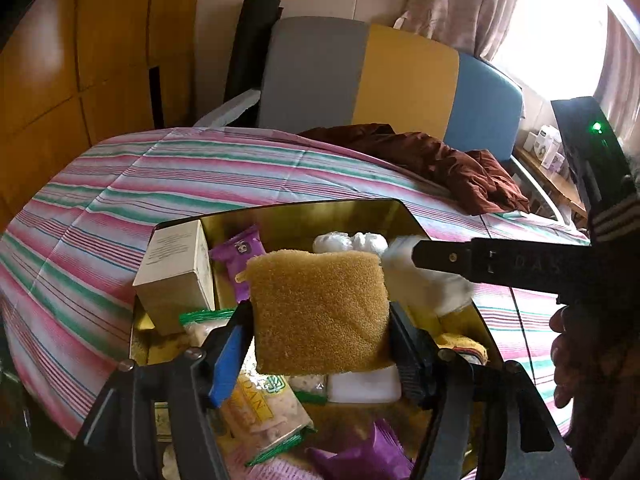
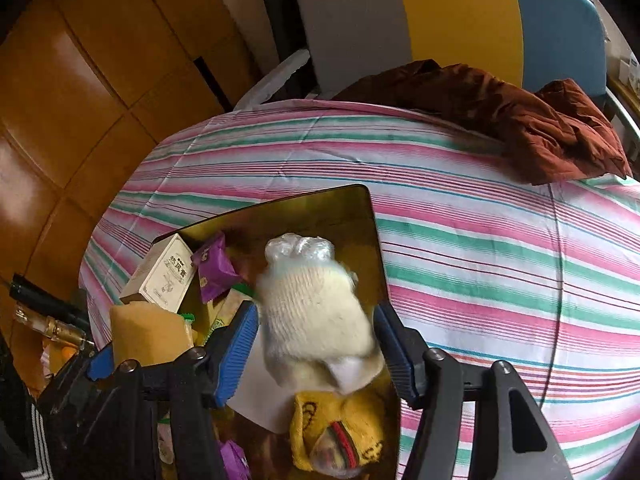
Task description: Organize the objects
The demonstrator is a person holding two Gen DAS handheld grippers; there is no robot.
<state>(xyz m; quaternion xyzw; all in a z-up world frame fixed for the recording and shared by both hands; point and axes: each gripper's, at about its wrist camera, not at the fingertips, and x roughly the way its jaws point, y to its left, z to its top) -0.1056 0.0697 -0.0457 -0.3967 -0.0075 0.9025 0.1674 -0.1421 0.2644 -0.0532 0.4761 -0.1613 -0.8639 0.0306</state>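
Over the bed (image 1: 120, 208), with its pink, green and white striped cover, both grippers hang above a gold metal tin (image 1: 304, 212) that is crowded with small things. The left gripper (image 1: 320, 336) has a tan sponge (image 1: 318, 312) between its jaws, the pads touching its two sides, so it looks gripped, and the sponge sits above the middle of the tin. The right gripper (image 2: 316, 336) reaches in from the other side with a white knitted bundle in clear plastic (image 2: 316, 312) between its jaws; the bundle is blurred, and a sliver of space shows by the pads, so I cannot tell whether it is truly pinched. Inside the tin, a cream box (image 1: 176, 276) stands at the far left corner with a purple packet (image 1: 240, 260) beside it, and a yellow cloth (image 2: 340, 428) lies at the near right. A rumpled dark red garment (image 2: 520, 120) lies at the head of the bed, well apart from the tin.
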